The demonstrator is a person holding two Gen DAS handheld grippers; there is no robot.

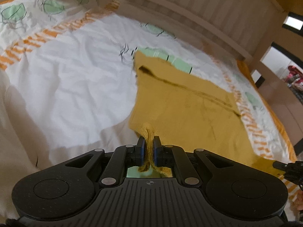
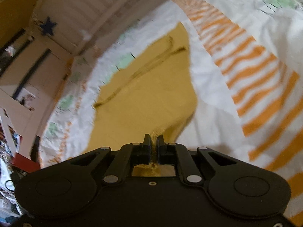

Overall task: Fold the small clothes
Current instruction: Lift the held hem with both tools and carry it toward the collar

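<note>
In the left wrist view, white bedding (image 1: 72,79) with orange stripes and green prints fills the left of the frame, and at lower centre the left gripper (image 1: 149,141) is clamped on a bunched knit edge of a mustard-yellow garment (image 1: 189,109), which spreads flat toward the right below a slatted wooden headboard (image 1: 217,9). In the right wrist view, a blue star (image 2: 48,25) marks the furniture at upper left, the same garment (image 2: 147,94) lies at centre, and the right gripper (image 2: 153,141) pinches its near edge at lower centre.
</note>
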